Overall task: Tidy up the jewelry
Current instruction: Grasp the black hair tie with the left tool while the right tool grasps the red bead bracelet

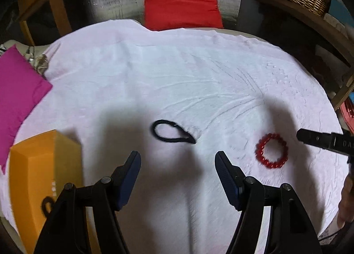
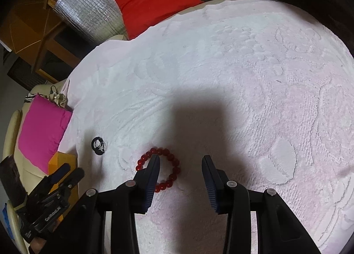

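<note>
Bracelet [image 2: 158,169] on white towel [image 2: 221,66]

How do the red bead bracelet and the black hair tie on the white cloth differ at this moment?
The red bead bracelet is a string of glossy round beads; the black hair tie is a thin, plain cord. The bracelet lies in a near circle, the hair tie in a squashed, pointed loop. The right gripper has one finger inside the bracelet's ring; the left gripper is short of the hair tie, touching nothing. Both lie flat on the white cloth.
</note>
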Demonstrator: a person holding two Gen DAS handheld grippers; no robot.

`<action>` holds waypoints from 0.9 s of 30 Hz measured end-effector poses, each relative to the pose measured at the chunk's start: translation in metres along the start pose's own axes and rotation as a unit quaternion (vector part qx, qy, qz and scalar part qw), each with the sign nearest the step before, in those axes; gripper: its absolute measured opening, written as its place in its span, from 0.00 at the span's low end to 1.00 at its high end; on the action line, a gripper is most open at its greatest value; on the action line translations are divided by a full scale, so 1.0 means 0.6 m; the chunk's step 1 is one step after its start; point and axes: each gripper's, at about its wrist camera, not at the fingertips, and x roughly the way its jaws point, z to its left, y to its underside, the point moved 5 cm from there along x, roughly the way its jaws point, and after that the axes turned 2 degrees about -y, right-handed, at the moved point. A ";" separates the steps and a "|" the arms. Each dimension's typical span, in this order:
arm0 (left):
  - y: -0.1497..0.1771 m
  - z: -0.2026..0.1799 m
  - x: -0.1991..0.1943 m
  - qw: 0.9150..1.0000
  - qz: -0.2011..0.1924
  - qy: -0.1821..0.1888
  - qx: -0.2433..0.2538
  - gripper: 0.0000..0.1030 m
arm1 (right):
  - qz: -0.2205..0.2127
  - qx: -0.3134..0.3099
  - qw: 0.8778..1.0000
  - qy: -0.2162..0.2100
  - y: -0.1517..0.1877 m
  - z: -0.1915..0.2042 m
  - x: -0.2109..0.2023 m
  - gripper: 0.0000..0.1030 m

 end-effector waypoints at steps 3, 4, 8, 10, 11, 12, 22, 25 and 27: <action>-0.003 -0.011 0.020 1.000 0.004 0.013 -0.002 0.68 | 0.002 0.000 1.000 0.001 -0.002 -0.002 0.001 0.41; -0.006 -0.013 0.027 1.000 0.005 0.014 -0.004 0.68 | 0.003 0.001 1.000 0.001 -0.002 -0.003 0.002 0.41; -0.018 -0.013 0.056 0.999 0.003 0.023 -0.025 0.67 | 0.007 0.003 1.000 0.002 -0.004 -0.004 0.005 0.41; -0.022 -0.012 0.073 0.999 0.007 0.028 -0.027 0.52 | 0.008 0.004 1.000 -0.001 -0.005 -0.003 0.006 0.41; -0.022 -0.012 0.082 0.999 0.014 0.030 -0.028 0.36 | 0.008 0.004 1.000 -0.002 -0.005 -0.004 0.007 0.41; -0.020 -0.011 0.091 0.999 0.023 0.034 -0.030 0.25 | 0.009 0.003 1.000 -0.004 -0.005 -0.004 0.007 0.41; -0.012 -0.001 0.061 0.998 -0.006 0.068 -0.019 0.21 | 0.025 -0.021 0.999 0.003 0.009 0.019 0.043 0.46; -0.001 -0.003 0.034 0.997 -0.015 0.075 -0.007 0.13 | 0.018 -0.046 0.999 0.023 0.014 0.032 0.059 0.45; 0.009 -0.006 0.014 0.996 -0.019 0.085 -0.001 0.08 | 0.004 -0.079 0.995 0.054 0.017 0.045 0.066 0.29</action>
